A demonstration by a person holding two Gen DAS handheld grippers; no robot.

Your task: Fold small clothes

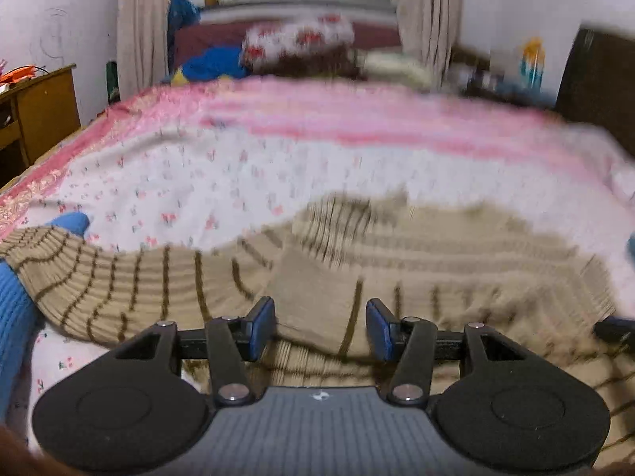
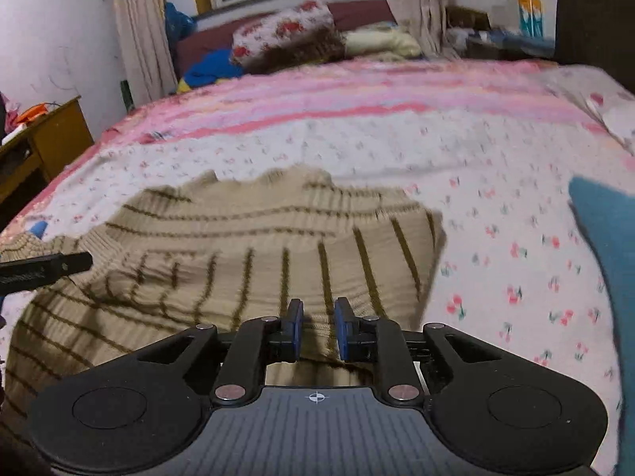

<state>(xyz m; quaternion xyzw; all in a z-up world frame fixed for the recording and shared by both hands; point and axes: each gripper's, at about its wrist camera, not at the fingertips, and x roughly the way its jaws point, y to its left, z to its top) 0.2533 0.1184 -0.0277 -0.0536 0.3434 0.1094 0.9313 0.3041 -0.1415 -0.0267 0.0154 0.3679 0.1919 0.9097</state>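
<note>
Right now, line by line:

Sweater (image 2: 238,246): a tan knit with dark stripes lies on the bed (image 2: 397,146), filling the lower left and centre of the right wrist view; one sleeve looks laid across the body, so I judge the fold partly made.

Left tool (image 1: 320,327): jaws at a middling width, nothing pinched between them; it hovers over the sweater at the bottom centre of its own view.

Right tool (image 2: 318,329): jaws narrow but apart, the pads not pressing; knit shows behind the gap, and I cannot tell whether a ridge of it sits inside.

Risk, snag: if a pad catches a loose rib while I pull away, the folded sleeve would drag open.

Risk, bunching: the left edge is rumpled near the cuff (image 1: 43,254) at the lower left of the left view; folding over that would trap a lump.

Risk, collision: my left tool's finger pokes in at mid-left of the right view; the two could knock if both reach for the same hem.

Risk, blue cloth (image 2: 607,277): it lies at the right edge, near enough to get swept up.
</note>
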